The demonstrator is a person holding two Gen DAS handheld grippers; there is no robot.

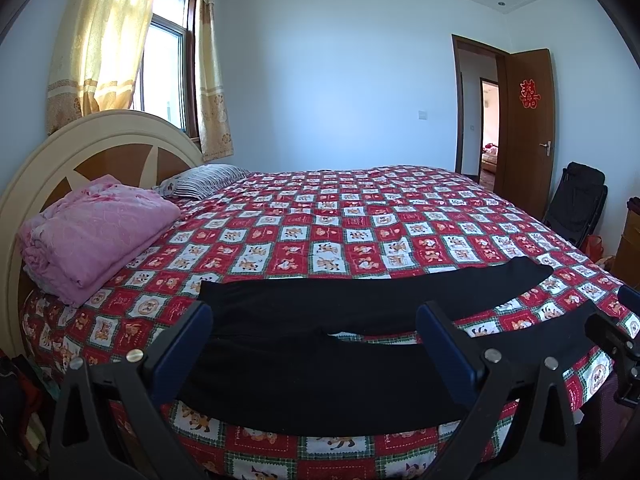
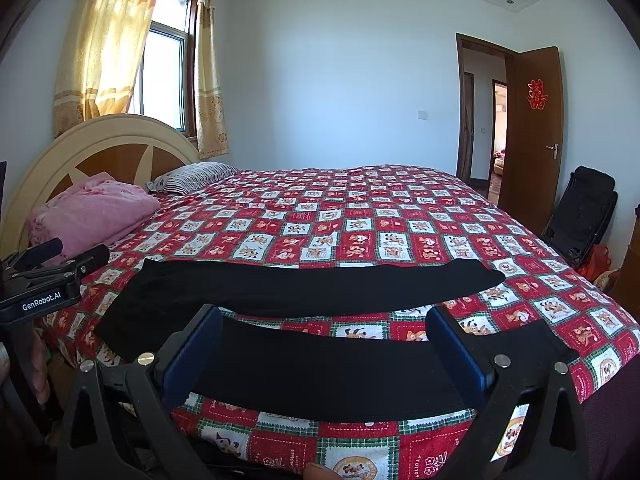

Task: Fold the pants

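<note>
Black pants (image 1: 320,312) lie spread flat across the near edge of the bed, waist to the left and both legs running right with a narrow gap between them. In the right wrist view the same pants (image 2: 304,292) stretch across the patchwork cover. My left gripper (image 1: 316,320) hovers wide open over the waist and crotch area, holding nothing. My right gripper (image 2: 326,324) is wide open above the near leg, also without anything in it. The left gripper (image 2: 60,256) shows at the left edge of the right wrist view, a hand below it.
A red and white patchwork bedspread (image 1: 360,216) covers the bed. A folded pink blanket (image 1: 92,232) and a striped pillow (image 1: 200,184) sit by the headboard (image 1: 100,148). A black folded chair (image 1: 576,200) leans by the open brown door (image 1: 528,128).
</note>
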